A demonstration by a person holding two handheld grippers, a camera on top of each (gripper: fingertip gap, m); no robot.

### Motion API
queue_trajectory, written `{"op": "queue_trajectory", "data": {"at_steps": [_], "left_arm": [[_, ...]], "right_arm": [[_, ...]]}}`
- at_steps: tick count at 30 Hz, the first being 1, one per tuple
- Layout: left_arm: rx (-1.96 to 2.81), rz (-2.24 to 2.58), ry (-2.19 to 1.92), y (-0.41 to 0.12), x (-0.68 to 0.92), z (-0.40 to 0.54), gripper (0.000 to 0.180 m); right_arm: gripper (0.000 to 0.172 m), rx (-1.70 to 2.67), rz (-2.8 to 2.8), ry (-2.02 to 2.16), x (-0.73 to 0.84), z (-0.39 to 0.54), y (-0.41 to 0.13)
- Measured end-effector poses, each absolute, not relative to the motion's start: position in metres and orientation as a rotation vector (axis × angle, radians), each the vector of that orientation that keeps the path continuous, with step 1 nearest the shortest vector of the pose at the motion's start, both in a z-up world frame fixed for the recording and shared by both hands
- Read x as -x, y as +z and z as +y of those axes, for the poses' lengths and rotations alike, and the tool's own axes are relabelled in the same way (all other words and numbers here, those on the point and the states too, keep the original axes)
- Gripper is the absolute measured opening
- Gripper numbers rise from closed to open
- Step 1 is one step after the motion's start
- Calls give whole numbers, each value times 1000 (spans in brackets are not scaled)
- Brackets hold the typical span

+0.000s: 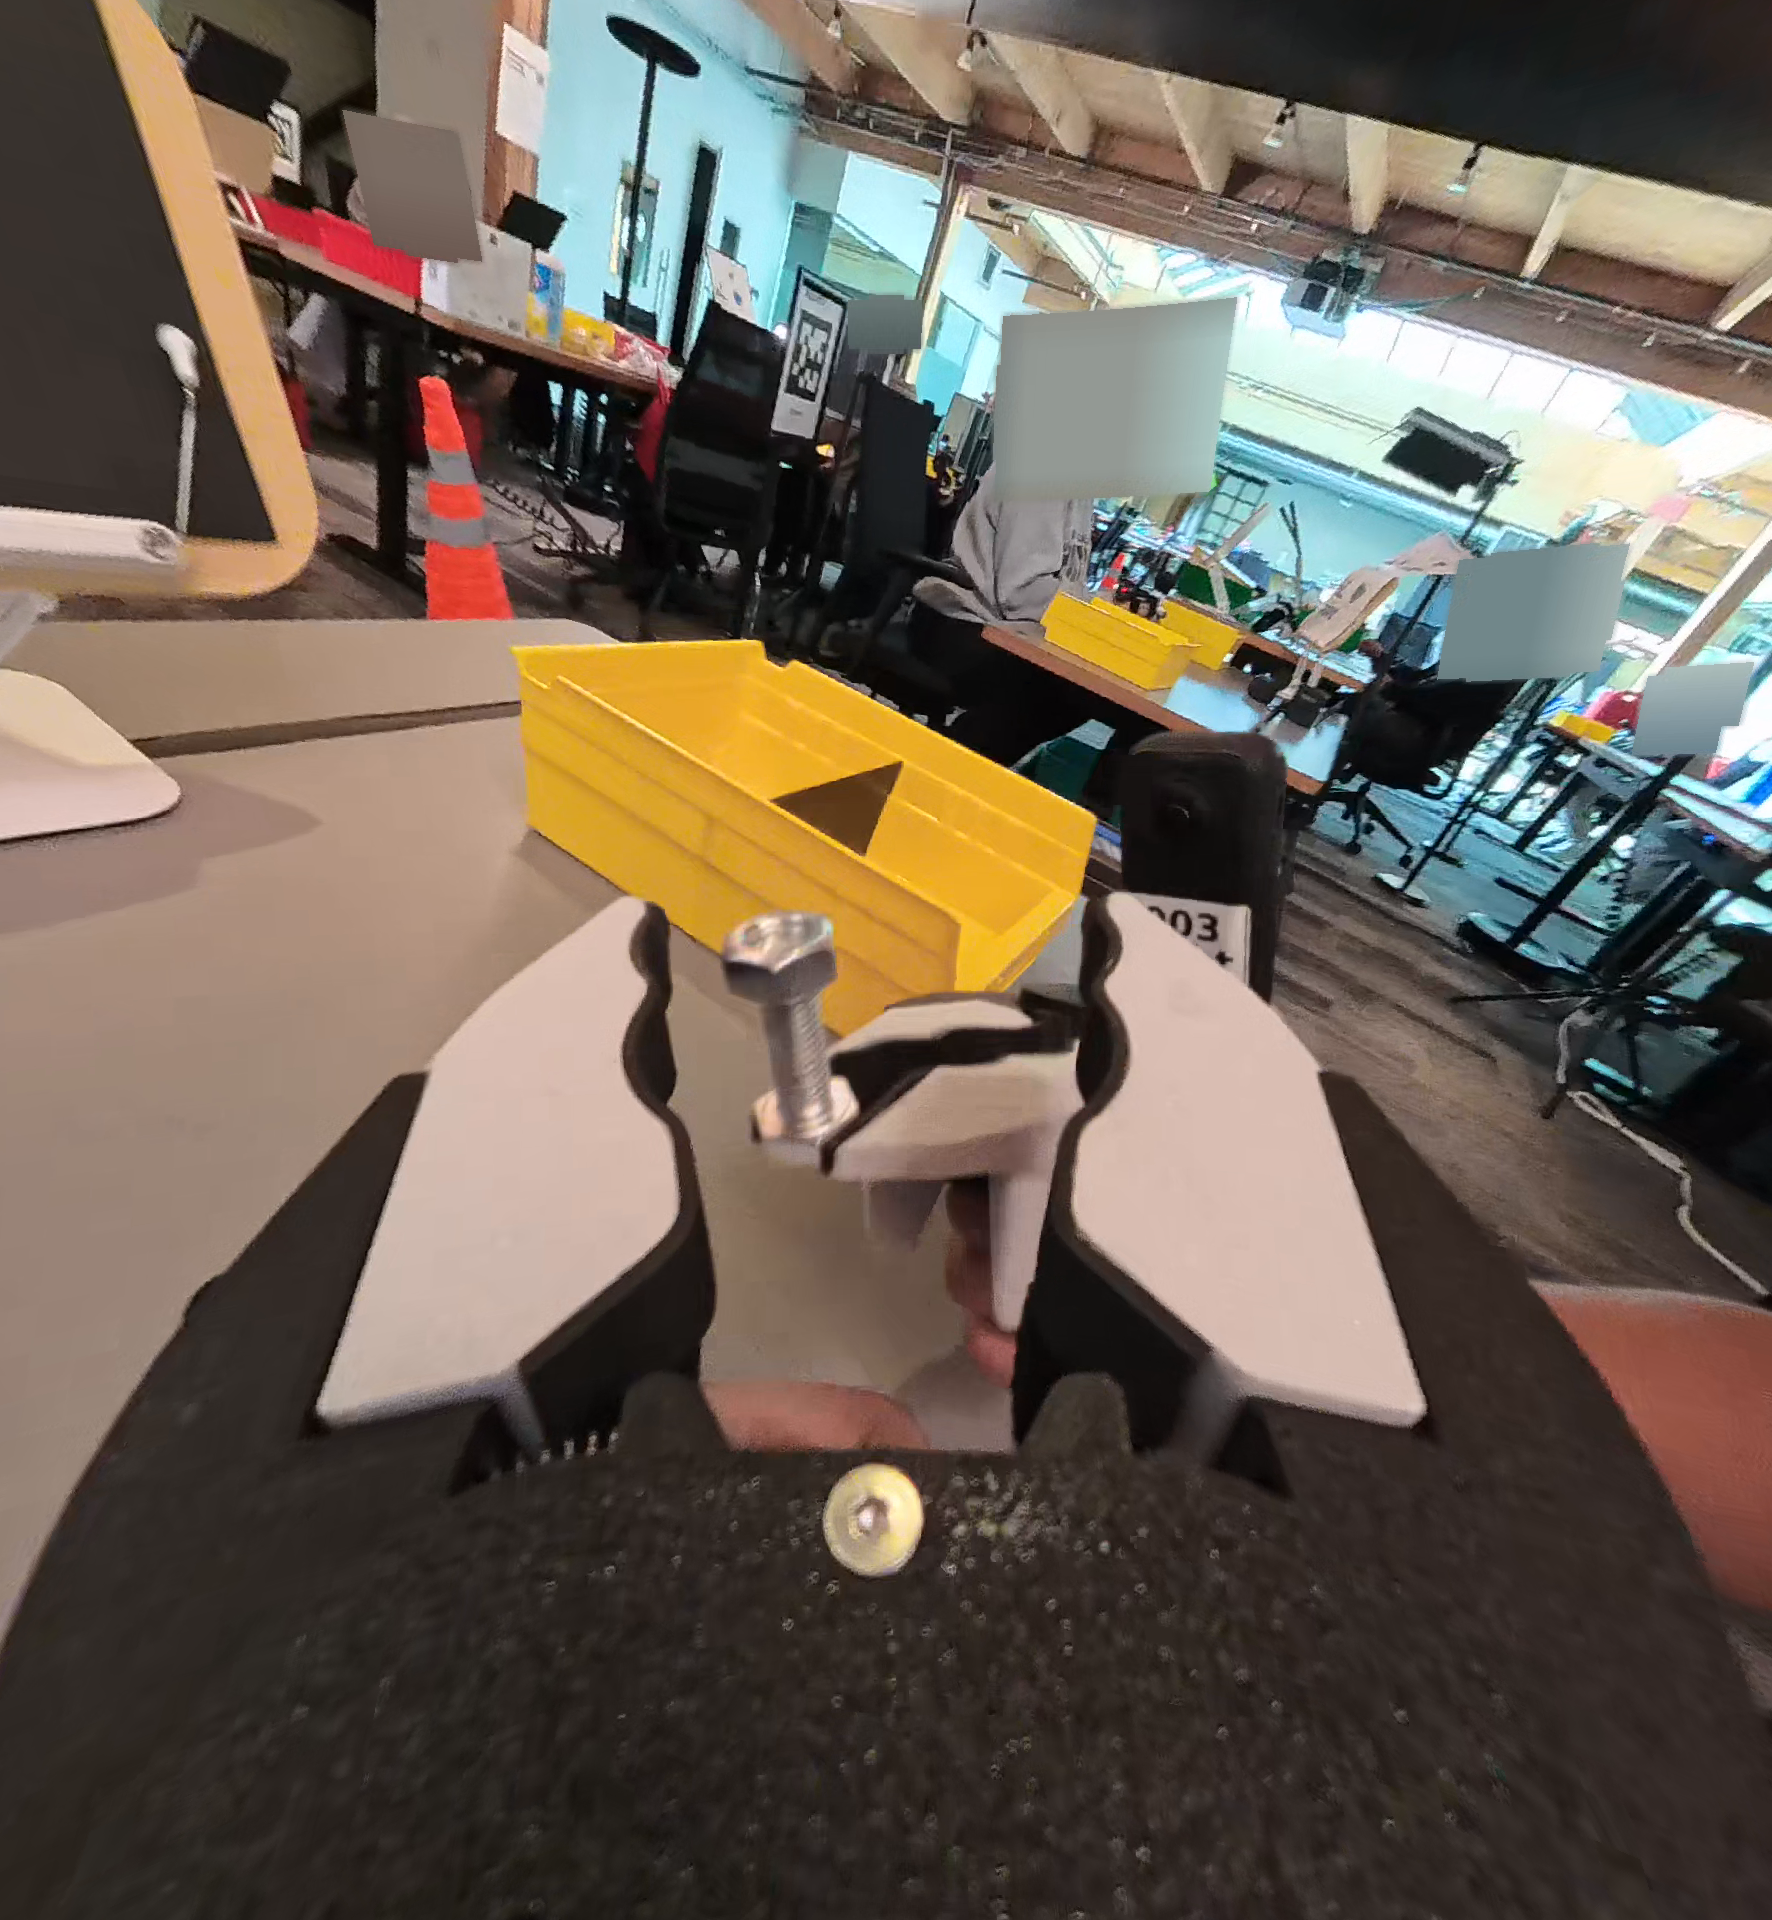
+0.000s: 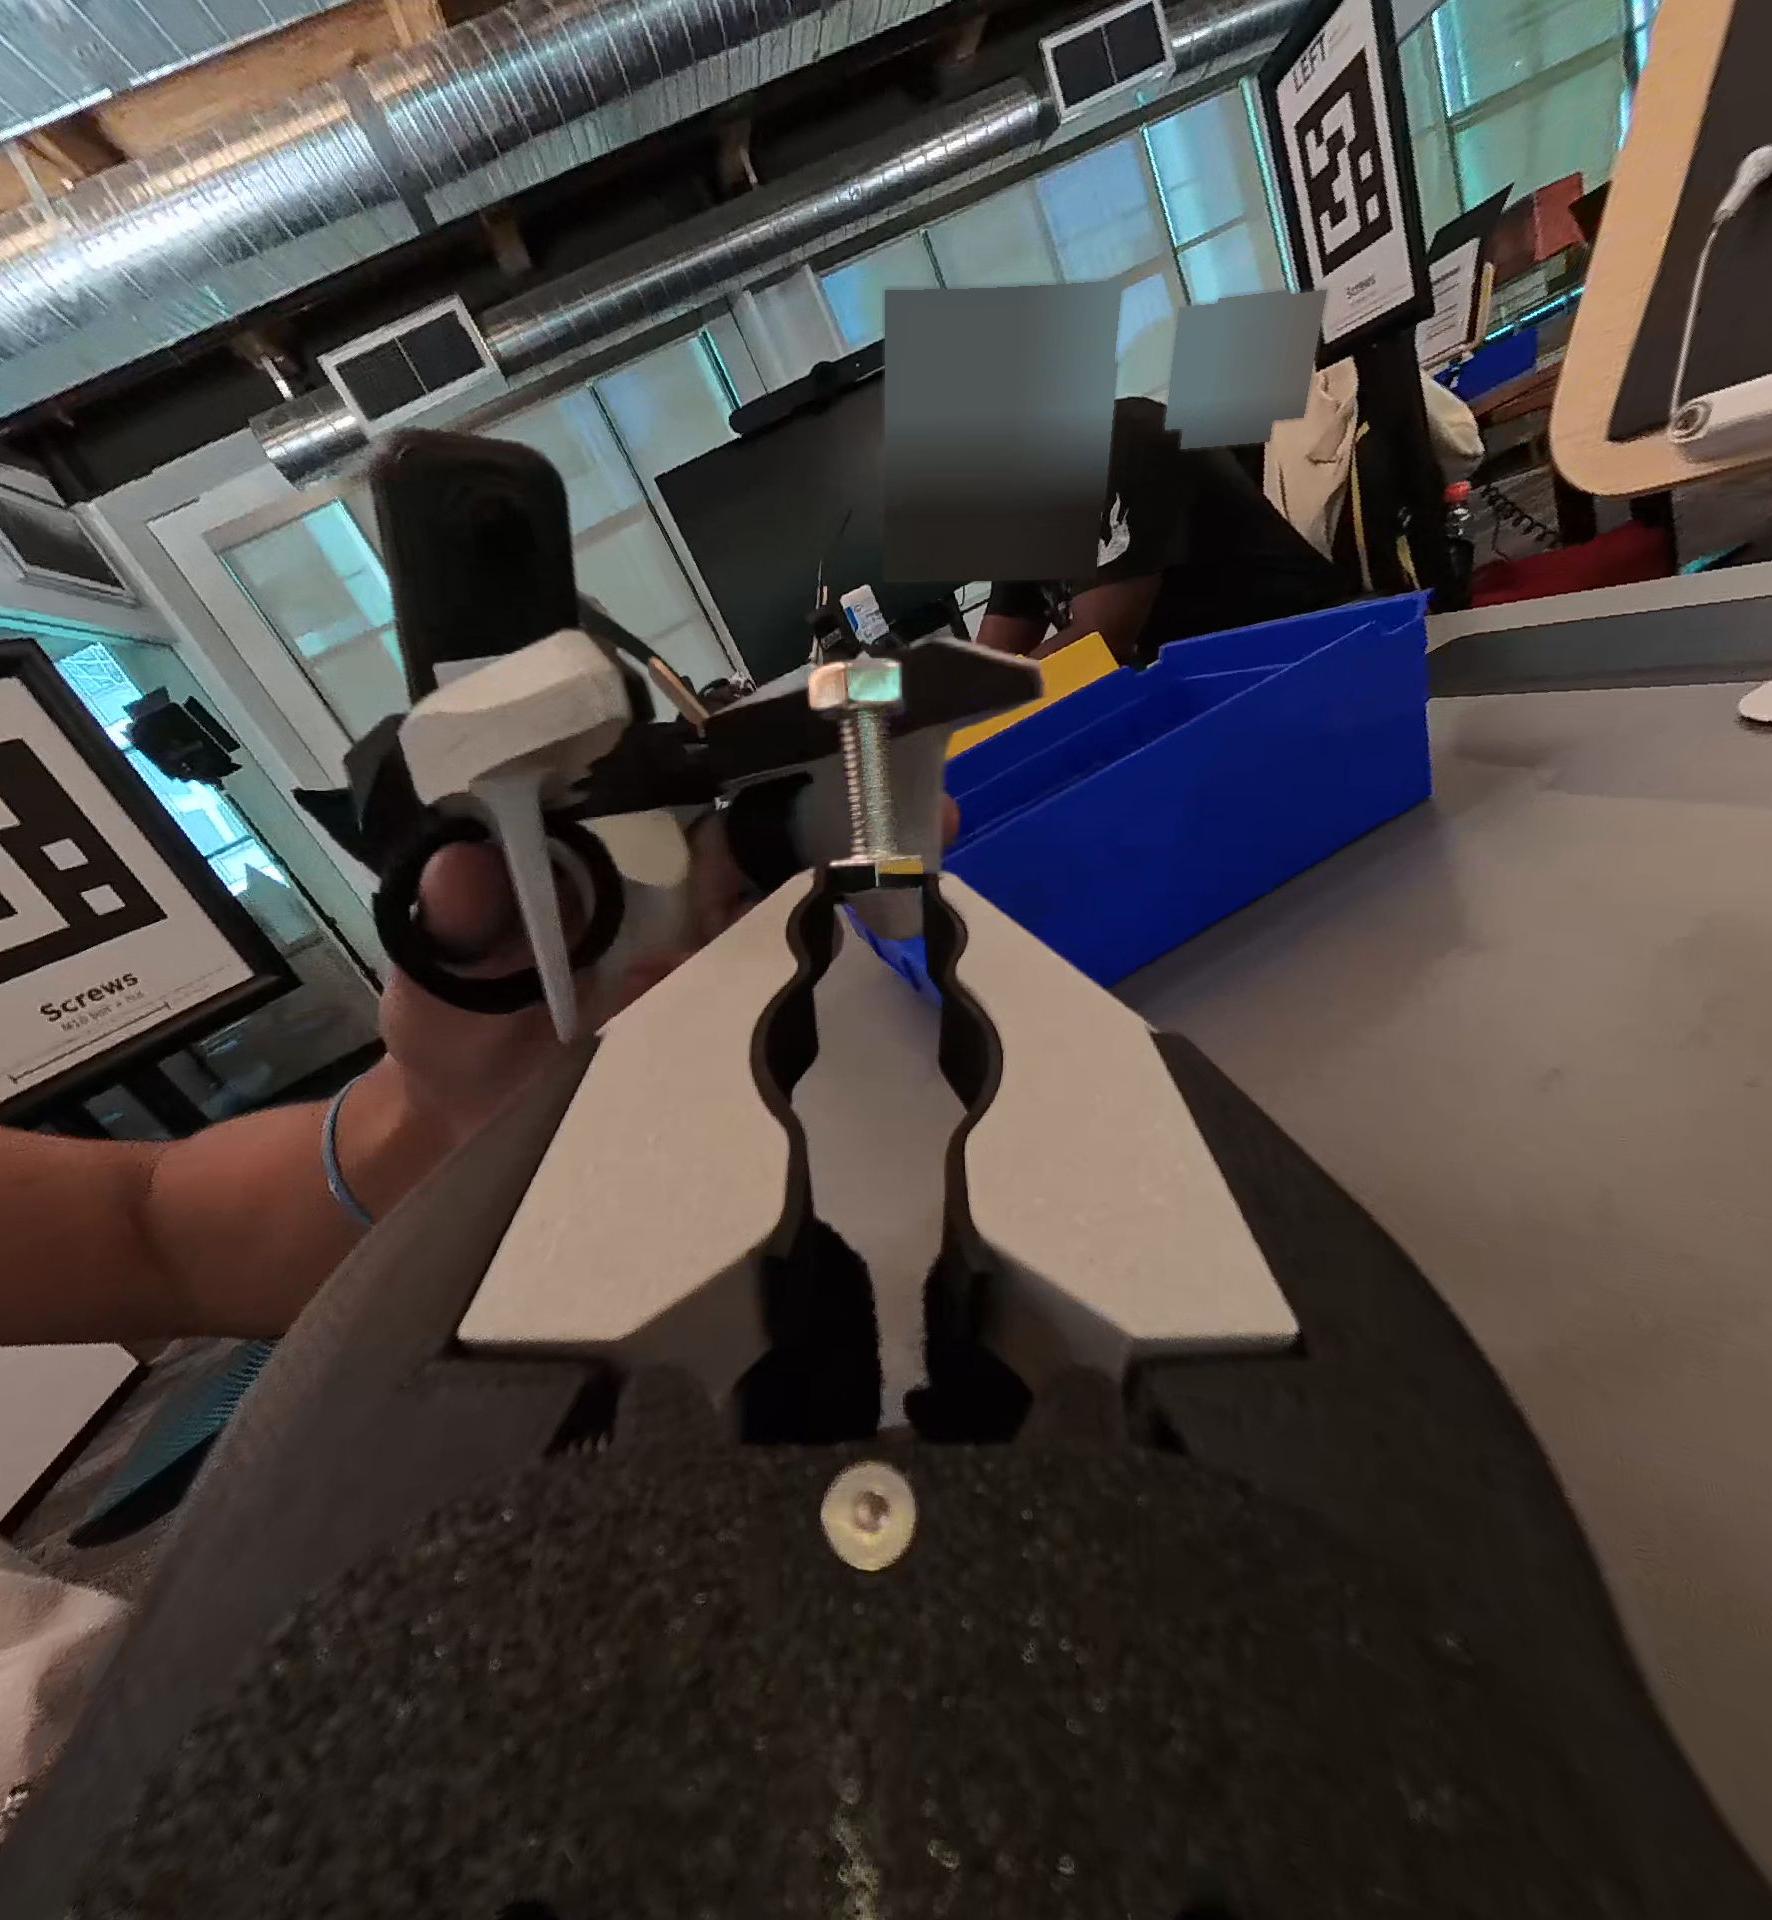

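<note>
My right gripper (image 2: 874,883) is shut on a silver nut (image 2: 877,871) at its fingertips. A silver hex bolt (image 2: 869,774) stands upright out of that nut, head on top. In the left wrist view the right gripper (image 1: 949,1081) comes in from the right and holds the nut (image 1: 804,1120) with the bolt (image 1: 788,1023) between my left fingers. My left gripper (image 1: 871,925) is open wide. Its pads stand either side of the bolt with a gap on each side. In the right wrist view one left finger (image 2: 975,675) sits just behind the bolt head.
A yellow bin (image 1: 653,790) lies on the grey table (image 1: 186,987) just beyond the left fingers. A blue bin (image 2: 1225,769) lies beyond the right fingers. A screen on a white stand (image 1: 82,312) stands at the table's far side. A person's hand (image 2: 466,914) holds the left gripper. One gripper's finger ends stand about 4 cm off the other's.
</note>
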State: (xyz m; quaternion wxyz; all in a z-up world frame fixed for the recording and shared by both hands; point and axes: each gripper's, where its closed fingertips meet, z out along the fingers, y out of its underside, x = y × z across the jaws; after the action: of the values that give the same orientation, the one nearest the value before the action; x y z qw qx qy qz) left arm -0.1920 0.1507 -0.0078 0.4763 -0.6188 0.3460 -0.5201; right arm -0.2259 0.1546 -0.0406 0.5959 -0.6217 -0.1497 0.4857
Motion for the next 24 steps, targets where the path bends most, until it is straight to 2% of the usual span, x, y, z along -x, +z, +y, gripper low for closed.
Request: {"op": "queue_trajectory", "data": {"at_steps": [2,3,4,5,6,7,14,18,20,24], "left_arm": [[1518,839,-1324,-9,182,149,76],[1522,823,-1334,-9,181,149,86],[1517,815,-1328,-8,184,148,84],[1501,829,-1322,-7,188,143,71],[1486,838,-1320,-5,192,139,67],[1483,818,-1308,-4,197,139,72],[1508,810,-1272,-9,187,174,71],[1481,829,-1424,-7,182,168,64],[1465,836,-1413,-4,189,164,67],[1434,858,-1350,-3,207,162,59]], "right_arm": [[17,1467,-333,1108,223,162,-45],[17,1472,-321,1100,217,166,-46],[17,1479,-288,1085,208,172,-47],[17,1482,-249,1073,198,179,-47],[17,1485,-232,1062,189,183,-46],[17,1489,-247,1042,184,186,-46],[17,1453,-453,1052,212,172,-42],[17,1475,-463,1040,211,179,-47],[17,1468,-434,1050,202,182,-46],[17,1472,-433,1055,192,182,-46]]}}
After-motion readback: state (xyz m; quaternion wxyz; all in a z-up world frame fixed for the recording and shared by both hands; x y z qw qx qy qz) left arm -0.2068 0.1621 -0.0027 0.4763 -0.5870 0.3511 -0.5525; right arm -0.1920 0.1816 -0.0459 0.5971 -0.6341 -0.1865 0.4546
